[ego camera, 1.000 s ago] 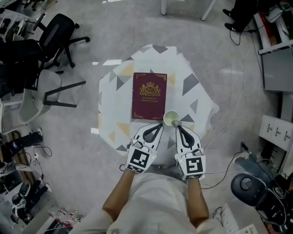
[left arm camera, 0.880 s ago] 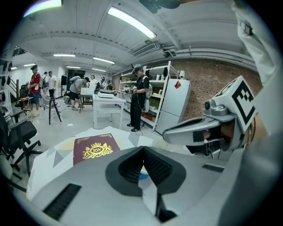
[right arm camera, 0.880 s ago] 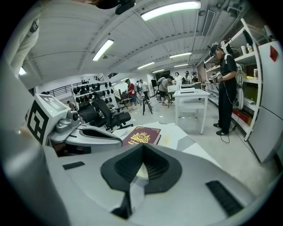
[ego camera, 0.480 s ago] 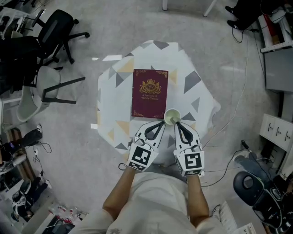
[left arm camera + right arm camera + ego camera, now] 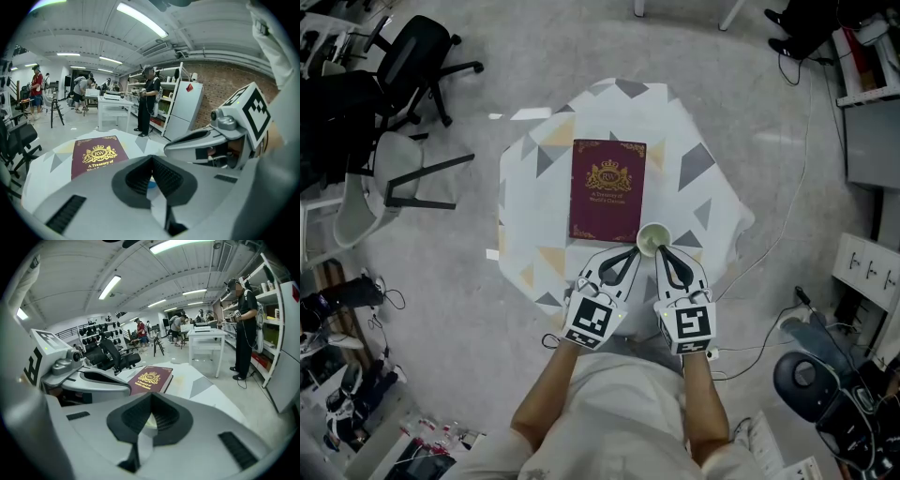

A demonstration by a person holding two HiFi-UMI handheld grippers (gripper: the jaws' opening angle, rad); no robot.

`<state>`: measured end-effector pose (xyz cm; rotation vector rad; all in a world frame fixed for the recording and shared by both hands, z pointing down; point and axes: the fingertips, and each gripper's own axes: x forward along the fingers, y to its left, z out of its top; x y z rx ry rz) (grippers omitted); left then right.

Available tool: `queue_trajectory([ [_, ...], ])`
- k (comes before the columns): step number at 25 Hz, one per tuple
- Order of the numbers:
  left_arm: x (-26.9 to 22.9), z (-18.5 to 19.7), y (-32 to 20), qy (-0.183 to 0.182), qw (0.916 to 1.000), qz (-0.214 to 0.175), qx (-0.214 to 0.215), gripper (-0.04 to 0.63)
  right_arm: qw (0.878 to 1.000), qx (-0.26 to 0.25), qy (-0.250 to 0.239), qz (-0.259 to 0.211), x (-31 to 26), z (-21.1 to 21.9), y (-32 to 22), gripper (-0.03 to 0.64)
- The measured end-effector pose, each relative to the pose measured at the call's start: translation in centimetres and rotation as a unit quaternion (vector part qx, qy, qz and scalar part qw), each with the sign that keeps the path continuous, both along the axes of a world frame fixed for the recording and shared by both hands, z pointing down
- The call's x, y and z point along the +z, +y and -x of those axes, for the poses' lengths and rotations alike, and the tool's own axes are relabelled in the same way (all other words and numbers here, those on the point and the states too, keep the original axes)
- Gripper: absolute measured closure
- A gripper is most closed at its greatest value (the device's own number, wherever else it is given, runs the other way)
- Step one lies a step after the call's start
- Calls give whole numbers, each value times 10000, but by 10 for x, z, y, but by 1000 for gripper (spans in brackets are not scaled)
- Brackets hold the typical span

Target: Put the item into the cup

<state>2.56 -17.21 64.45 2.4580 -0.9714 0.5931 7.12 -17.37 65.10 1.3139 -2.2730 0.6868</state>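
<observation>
A pale cup (image 5: pixel 652 238) stands on the patterned table (image 5: pixel 694 169), near its front edge, by the corner of a maroon book (image 5: pixel 607 190). My left gripper (image 5: pixel 630 251) is just left of the cup and my right gripper (image 5: pixel 660 251) just behind it. Both are shut at the tips. In the left gripper view the pads meet (image 5: pixel 151 158). A small blue item (image 5: pixel 152 184) shows through the gap beneath them; I cannot tell whether it is touched. In the right gripper view the cup (image 5: pixel 148 423) shows under the shut jaws (image 5: pixel 151 395).
The book (image 5: pixel 96 155) takes up the table's middle. Office chairs (image 5: pixel 422 66) and a white chair (image 5: pixel 375 197) stand on the floor to the left. Cables (image 5: pixel 769 253) and a round base (image 5: pixel 806 380) lie to the right. People stand far off in both gripper views.
Only the head view has shifted slightly. Both grippers stay shut at the table's near edge beside the cup.
</observation>
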Motion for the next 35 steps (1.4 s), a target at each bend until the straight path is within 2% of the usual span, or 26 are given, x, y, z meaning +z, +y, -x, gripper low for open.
queue_trajectory([
  [35, 7, 3, -5, 8, 10000, 65, 34, 583, 9982, -296, 292, 442, 42, 18, -9, 609],
])
